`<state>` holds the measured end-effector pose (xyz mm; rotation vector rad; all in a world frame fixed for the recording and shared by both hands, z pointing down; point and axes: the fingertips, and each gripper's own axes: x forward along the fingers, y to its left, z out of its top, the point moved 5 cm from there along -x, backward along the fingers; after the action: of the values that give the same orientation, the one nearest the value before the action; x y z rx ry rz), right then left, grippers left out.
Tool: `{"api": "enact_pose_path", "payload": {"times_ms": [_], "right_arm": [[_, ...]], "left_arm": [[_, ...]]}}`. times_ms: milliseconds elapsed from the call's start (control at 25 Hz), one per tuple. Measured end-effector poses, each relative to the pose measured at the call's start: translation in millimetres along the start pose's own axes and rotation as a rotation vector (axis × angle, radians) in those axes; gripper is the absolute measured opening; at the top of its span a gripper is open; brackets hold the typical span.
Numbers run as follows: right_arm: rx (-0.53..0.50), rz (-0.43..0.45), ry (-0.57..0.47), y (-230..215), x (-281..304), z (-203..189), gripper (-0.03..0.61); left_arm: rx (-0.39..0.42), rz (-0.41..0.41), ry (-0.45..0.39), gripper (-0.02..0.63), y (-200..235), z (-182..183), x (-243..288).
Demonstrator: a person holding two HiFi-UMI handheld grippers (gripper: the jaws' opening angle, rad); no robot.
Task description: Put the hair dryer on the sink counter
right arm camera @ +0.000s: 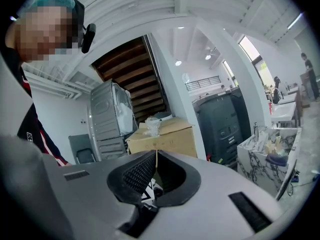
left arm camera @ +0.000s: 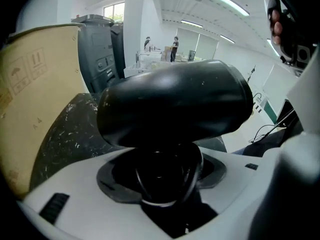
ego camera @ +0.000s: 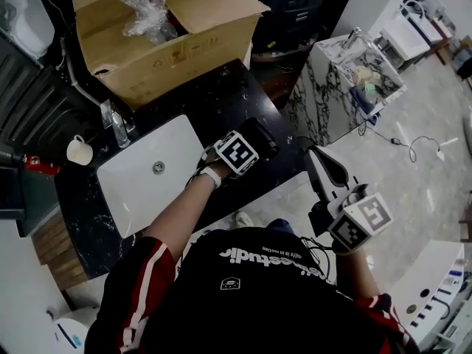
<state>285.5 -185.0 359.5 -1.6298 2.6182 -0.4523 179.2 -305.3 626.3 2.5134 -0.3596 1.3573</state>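
Left hand-held gripper (ego camera: 251,143) (left arm camera: 162,170): jaws were set wide and clamped on the handle of the hair dryer (ego camera: 260,136) (left arm camera: 175,104). In the left gripper view the black handle filled the gap between the two pads, and the barrel lay crosswise above them, its blunt end to the right.

Position of the hair dryer: over the dark speckled bench (ego camera: 221,98) (left arm camera: 70,134), just right of the white sink basin (ego camera: 144,186) and near the bench's front edge. The head view showed it above the bench surface. Whether it touched the surface could not be told from either view.

Right hand-held gripper (ego camera: 317,155) (right arm camera: 156,156): jaws were closed pad to pad with nothing between them. It was held off the bench, to the person's right, over the pale floor, well apart from the hair dryer. Its jaws pointed away from the person.

Other items noted:
- Cardboard box (ego camera: 173,46) (left arm camera: 30,99) (right arm camera: 165,134) stood on the far end of the bench, flaps open, with crumpled clear plastic (ego camera: 144,6) inside.
- Tap (ego camera: 118,126) stood at the far left corner of the sink basin.
- White mug (ego camera: 80,151) stood on the bench to the left of the sink basin.
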Motion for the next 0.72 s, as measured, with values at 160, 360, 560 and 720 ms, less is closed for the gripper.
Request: {"api": "enact_pose_path", "payload": {"times_ms": [160, 360, 560, 720], "right_arm": [[0.0, -0.002, -0.008, -12.6, -4.8, 2.1, 0.04], [0.004, 0.003, -0.014, -20.7, -6.5, 1.3, 0.04], [-0.003, 0.016, -0.014, -22.1, -5.8, 1.5, 0.04], [-0.011, 0.019, -0.024, -22.3, -5.6, 3.4, 0.04]], "left_arm": [[0.037, -0.029, 0.094, 0.268, -14.6, 1.9, 12.8], [0.045, -0.052, 0.127, 0.278, -16.1, 2.1, 19.7], [0.062, -0.064, 0.131, 0.279, -18.6, 1.0, 17.8], [0.113, -0.057, 0.148, 0.328, -22.2, 0.9, 16.2]]}}
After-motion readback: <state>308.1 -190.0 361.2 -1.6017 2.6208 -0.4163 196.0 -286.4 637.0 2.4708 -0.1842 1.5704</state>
